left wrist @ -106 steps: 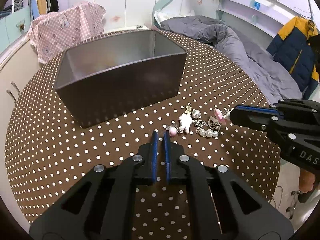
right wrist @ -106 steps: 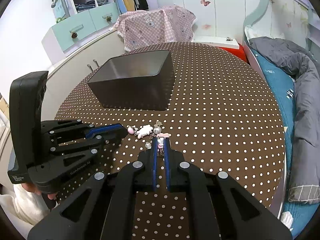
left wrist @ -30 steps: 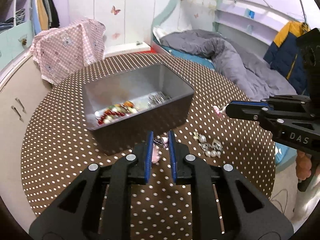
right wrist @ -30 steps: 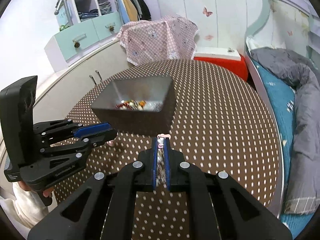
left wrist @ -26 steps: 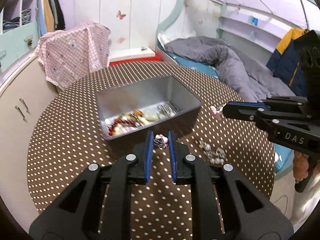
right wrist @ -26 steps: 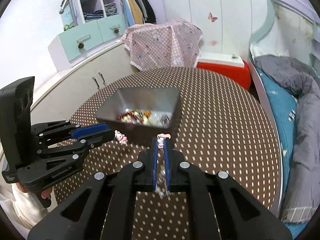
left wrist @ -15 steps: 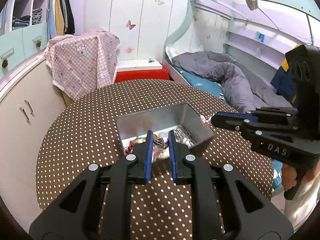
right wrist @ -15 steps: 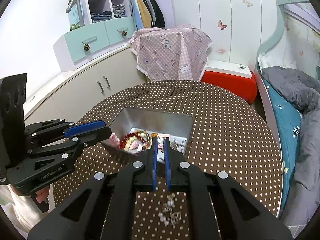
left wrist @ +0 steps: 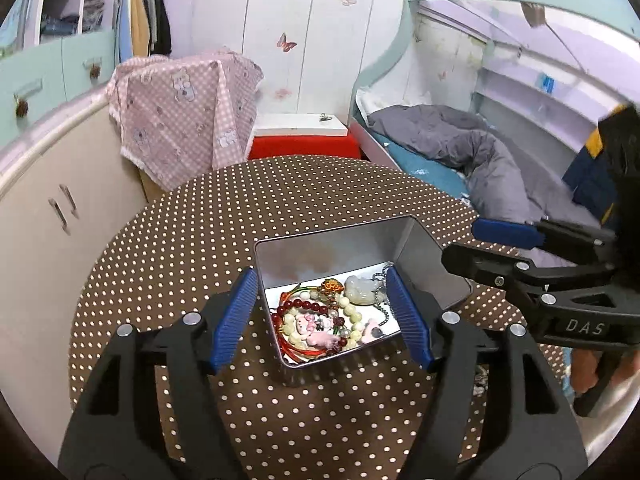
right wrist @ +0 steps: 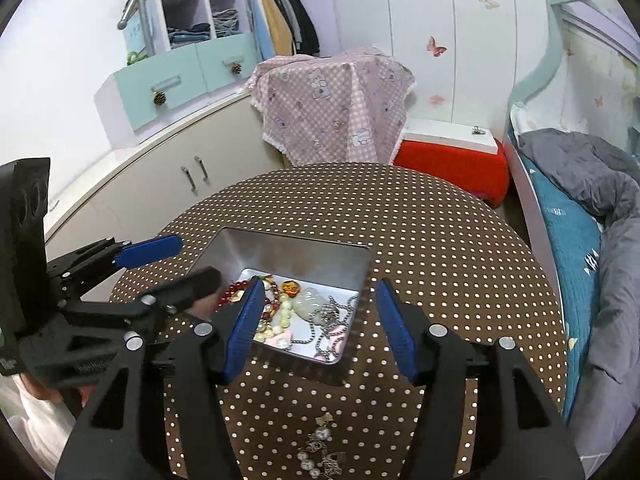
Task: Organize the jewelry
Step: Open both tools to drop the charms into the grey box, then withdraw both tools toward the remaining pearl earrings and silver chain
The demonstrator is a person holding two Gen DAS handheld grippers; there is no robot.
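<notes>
A box [left wrist: 424, 256] stands on the round worktop [left wrist: 200, 240]; inside it lie bead bracelets [left wrist: 308, 312], a chain [right wrist: 332, 320] and small charms [left wrist: 320, 336]; a few loose pieces [right wrist: 320, 452] lie on the worktop nearer the cameras; behind the worktop stands a draped stand [right wrist: 332, 108]; a cabinet [right wrist: 160, 184] to its left; a bed [left wrist: 460, 152] to its right.
</notes>
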